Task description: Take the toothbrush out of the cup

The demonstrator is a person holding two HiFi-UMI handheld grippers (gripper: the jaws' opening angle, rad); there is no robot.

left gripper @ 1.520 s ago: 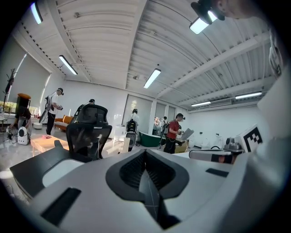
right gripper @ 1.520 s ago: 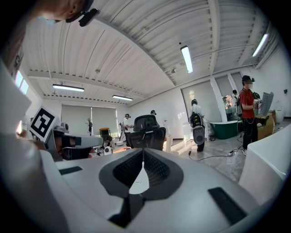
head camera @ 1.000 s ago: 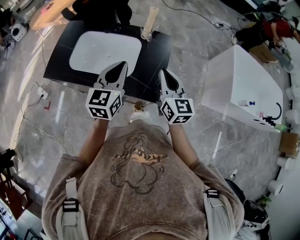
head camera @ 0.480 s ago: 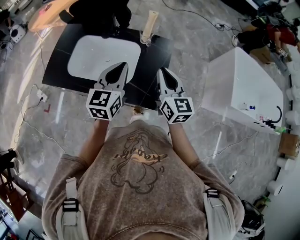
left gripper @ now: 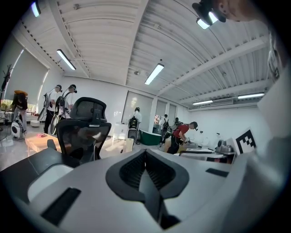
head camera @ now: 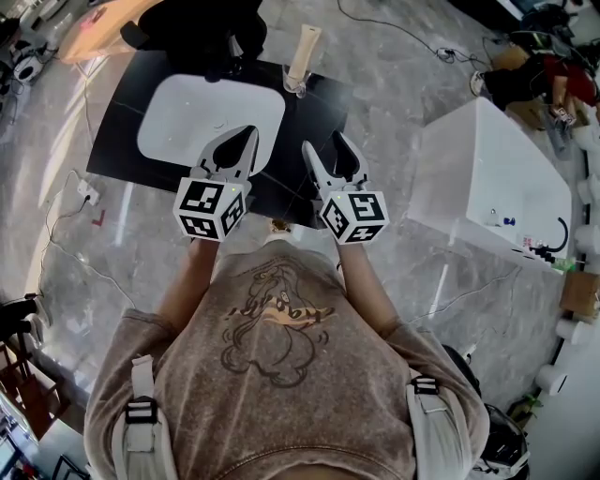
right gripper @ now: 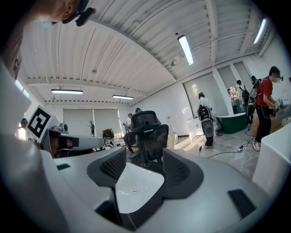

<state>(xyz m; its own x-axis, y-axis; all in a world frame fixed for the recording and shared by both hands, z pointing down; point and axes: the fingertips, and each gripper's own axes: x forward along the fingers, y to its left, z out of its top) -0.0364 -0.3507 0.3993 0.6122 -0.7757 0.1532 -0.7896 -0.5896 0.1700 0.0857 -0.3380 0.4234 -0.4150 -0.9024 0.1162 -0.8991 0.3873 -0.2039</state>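
Note:
A clear cup (head camera: pixel 296 82) with a tall beige toothbrush (head camera: pixel 303 49) standing in it sits at the far edge of the black table (head camera: pixel 309 117), just right of the white basin (head camera: pixel 211 108). My left gripper (head camera: pixel 243 134) is shut and empty over the basin's near right corner. My right gripper (head camera: pixel 323 145) hovers over the table's near edge; its jaws are opening with nothing between them. In the right gripper view, the gripper (right gripper: pixel 141 168) frames the basin (right gripper: pixel 136 186), and the toothbrush (right gripper: pixel 172 141) stands far beyond. The left gripper (left gripper: pixel 145 152) shows its jaws pressed together.
A black office chair (head camera: pixel 202 28) stands behind the table. A large white box (head camera: pixel 487 178) sits on the floor to the right. Cables and a power strip (head camera: pixel 82 187) lie on the marble floor. Several people stand far off in the room.
The right gripper's jaws have gone from shut to wide apart. Both grippers have moved a little forward over the table's near edge.

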